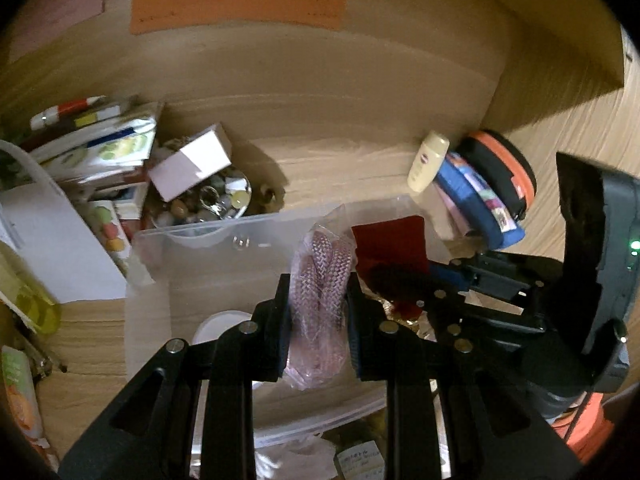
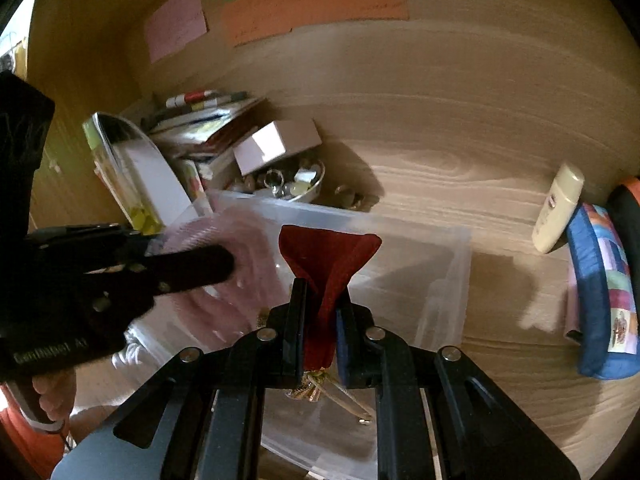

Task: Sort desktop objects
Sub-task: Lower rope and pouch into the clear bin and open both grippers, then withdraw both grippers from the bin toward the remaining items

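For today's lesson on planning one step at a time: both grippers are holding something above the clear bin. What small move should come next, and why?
Probably lower and open the left gripper first. It is shut on the pink bagged rope, which hangs over the clear bin, so a short drop should land it inside. The right gripper, shut on the red pouch, can follow.

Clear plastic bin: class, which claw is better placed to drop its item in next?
Probably left: the left claw holds the bagged pink cord above the clear plastic bin's open middle.
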Demonstrator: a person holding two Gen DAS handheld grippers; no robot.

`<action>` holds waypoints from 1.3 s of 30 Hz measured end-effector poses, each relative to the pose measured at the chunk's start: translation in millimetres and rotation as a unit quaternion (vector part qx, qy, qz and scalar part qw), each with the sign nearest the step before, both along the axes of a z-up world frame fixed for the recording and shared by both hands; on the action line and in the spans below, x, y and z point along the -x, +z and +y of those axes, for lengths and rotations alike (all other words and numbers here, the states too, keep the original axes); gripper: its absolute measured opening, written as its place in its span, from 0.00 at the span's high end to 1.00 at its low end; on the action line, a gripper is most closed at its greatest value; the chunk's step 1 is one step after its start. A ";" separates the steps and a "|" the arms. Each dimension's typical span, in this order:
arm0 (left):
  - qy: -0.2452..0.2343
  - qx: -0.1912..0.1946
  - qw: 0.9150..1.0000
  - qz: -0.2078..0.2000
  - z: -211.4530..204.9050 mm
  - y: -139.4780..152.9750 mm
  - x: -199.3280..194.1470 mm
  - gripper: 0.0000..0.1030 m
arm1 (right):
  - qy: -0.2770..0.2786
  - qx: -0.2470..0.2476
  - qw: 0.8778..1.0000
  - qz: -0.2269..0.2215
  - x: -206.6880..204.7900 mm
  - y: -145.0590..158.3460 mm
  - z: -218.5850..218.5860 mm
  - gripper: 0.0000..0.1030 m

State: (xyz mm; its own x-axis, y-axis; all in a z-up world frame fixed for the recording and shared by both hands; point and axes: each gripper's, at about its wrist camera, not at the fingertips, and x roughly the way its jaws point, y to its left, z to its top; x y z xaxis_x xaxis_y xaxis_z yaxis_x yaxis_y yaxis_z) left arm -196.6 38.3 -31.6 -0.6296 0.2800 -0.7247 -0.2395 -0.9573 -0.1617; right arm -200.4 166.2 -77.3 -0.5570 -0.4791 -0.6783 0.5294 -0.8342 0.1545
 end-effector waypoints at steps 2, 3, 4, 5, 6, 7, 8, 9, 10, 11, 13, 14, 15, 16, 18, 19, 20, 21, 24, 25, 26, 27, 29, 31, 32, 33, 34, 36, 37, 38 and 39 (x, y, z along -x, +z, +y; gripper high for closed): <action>0.001 0.007 1.000 -0.003 2.8 -4.7 2.8 0.77 | -0.003 -0.009 1.000 0.004 0.0 -1.4 -0.5 0.89; 0.003 0.009 1.000 -0.002 3.7 -5.6 4.5 0.77 | -0.003 -0.011 1.000 0.003 0.5 -2.4 -0.3 0.88; 0.003 0.007 1.000 -0.003 3.0 -5.5 5.2 0.77 | -0.003 -0.012 1.000 0.001 1.7 -2.9 -0.1 0.87; 0.002 0.004 1.000 -0.005 2.3 -5.3 5.9 0.77 | -0.006 -0.013 1.000 0.001 3.0 -3.5 0.4 0.86; 0.002 0.002 1.000 -0.007 1.6 -5.5 6.7 0.77 | -0.008 -0.015 1.000 0.002 3.8 -3.8 0.0 0.86; 0.006 0.007 1.000 -0.007 0.9 -6.4 7.4 0.77 | -0.009 -0.020 1.000 0.002 4.5 -4.5 -0.2 0.85; 0.010 0.013 1.000 -0.006 0.3 -6.7 7.5 0.77 | -0.010 -0.022 1.000 0.001 5.4 -5.2 -0.5 0.85; 0.015 0.020 1.000 -0.005 -2.0 -7.6 7.2 0.77 | -0.010 -0.022 1.000 -0.001 6.6 -6.1 -1.2 0.85; 0.021 0.026 0.999 -0.006 -5.0 -9.2 7.3 0.77 | -0.009 -0.022 1.000 -0.002 7.0 -6.6 -1.5 0.85; 0.026 0.030 0.999 -0.008 -7.6 -10.4 7.6 0.77 | -0.010 -0.025 1.000 -0.001 7.2 -6.7 -1.8 0.85; 0.036 0.034 0.999 -0.012 -14.4 -12.9 8.2 0.74 | -0.010 -0.029 1.000 0.002 7.3 -6.5 -2.3 0.82; 0.040 0.036 0.998 -0.013 -17.2 -13.8 8.2 0.73 | -0.009 -0.031 0.999 0.002 7.0 -6.8 -2.8 0.80; 0.044 0.037 0.998 -0.014 -19.9 -15.0 8.1 0.70 | -0.009 -0.031 0.999 0.002 6.6 -7.0 -3.1 0.79; 0.049 0.042 0.998 -0.016 -22.0 -16.5 7.9 0.66 | -0.009 -0.032 0.999 0.002 6.4 -7.1 -3.1 0.78; 0.055 0.048 0.997 -0.015 -25.1 -18.2 6.5 0.61 | -0.011 -0.037 0.999 0.006 5.6 -7.0 -3.6 0.75; 0.058 0.050 0.997 -0.015 -27.2 -18.6 5.2 0.57 | -0.011 -0.038 0.999 0.007 5.2 -6.6 -3.8 0.73; 0.060 0.050 0.997 -0.013 -28.6 -18.1 3.9 0.54 | -0.011 -0.038 0.999 0.009 4.5 -6.0 -4.1 0.72; 0.060 0.050 0.997 -0.009 -29.9 -17.0 2.0 0.49 | -0.011 -0.038 0.999 0.010 3.9 -5.3 -4.3 0.70; 0.064 0.055 0.996 0.003 -31.1 -12.1 -4.3 0.38 | -0.010 -0.041 0.999 0.016 0.5 -2.5 -6.9 0.66; 0.065 0.056 0.996 0.006 -31.8 -10.4 -6.1 0.35 | -0.010 -0.043 0.999 0.018 -0.5 -1.5 -7.7 0.65; 0.065 0.056 0.996 0.008 -31.9 -8.8 -7.7 0.35 | -0.010 -0.044 0.999 0.021 -1.3 -0.3 -8.1 0.64; 0.064 0.057 0.996 0.011 -31.9 -7.1 -9.4 0.34 | -0.010 -0.046 0.999 0.024 -3.2 1.8 -8.6 0.63; 0.062 0.061 0.996 0.015 -31.4 -4.6 -12.3 0.34 | -0.011 -0.048 0.998 0.030 -5.5 5.4 -8.9 0.59; 0.064 0.066 0.996 0.017 -31.1 -2.0 -16.2 0.33 | -0.013 -0.049 0.998 0.037 -9.1 10.6 -8.3 0.52; 0.064 0.066 0.996 0.018 -31.6 -0.7 -18.1 0.31 | -0.014 -0.049 0.998 0.039 -10.6 12.6 -8.1 0.50; 0.065 0.065 0.996 0.020 -32.4 1.0 -20.6 0.28 | -0.017 -0.047 0.998 0.043 -13.5 16.3 -6.9 0.45; 0.067 0.064 0.995 0.022 -33.5 3.3 -23.7 0.27 | -0.018 -0.045 0.998 0.046 -15.5 18.3 -5.9 0.39; 0.071 0.062 0.995 0.027 -36.2 8.7 -30.7 0.24 | -0.022 -0.042 0.998 0.051 -21.6 24.2 -3.4 0.34; 0.073 0.062 0.995 0.030 -36.9 11.0 -33.6 0.21 | -0.024 -0.041 0.997 0.055 -25.5 27.3 -1.3 0.32; 0.076 0.062 0.995 0.034 -38.0 13.7 -37.5 0.19 | -0.027 -0.040 0.997 0.058 -28.4 29.8 0.1 0.31; 0.078 0.063 0.994 0.039 -38.8 16.7 -42.1 0.14 | -0.030 -0.040 0.997 0.061 -33.6 34.1 2.7 0.28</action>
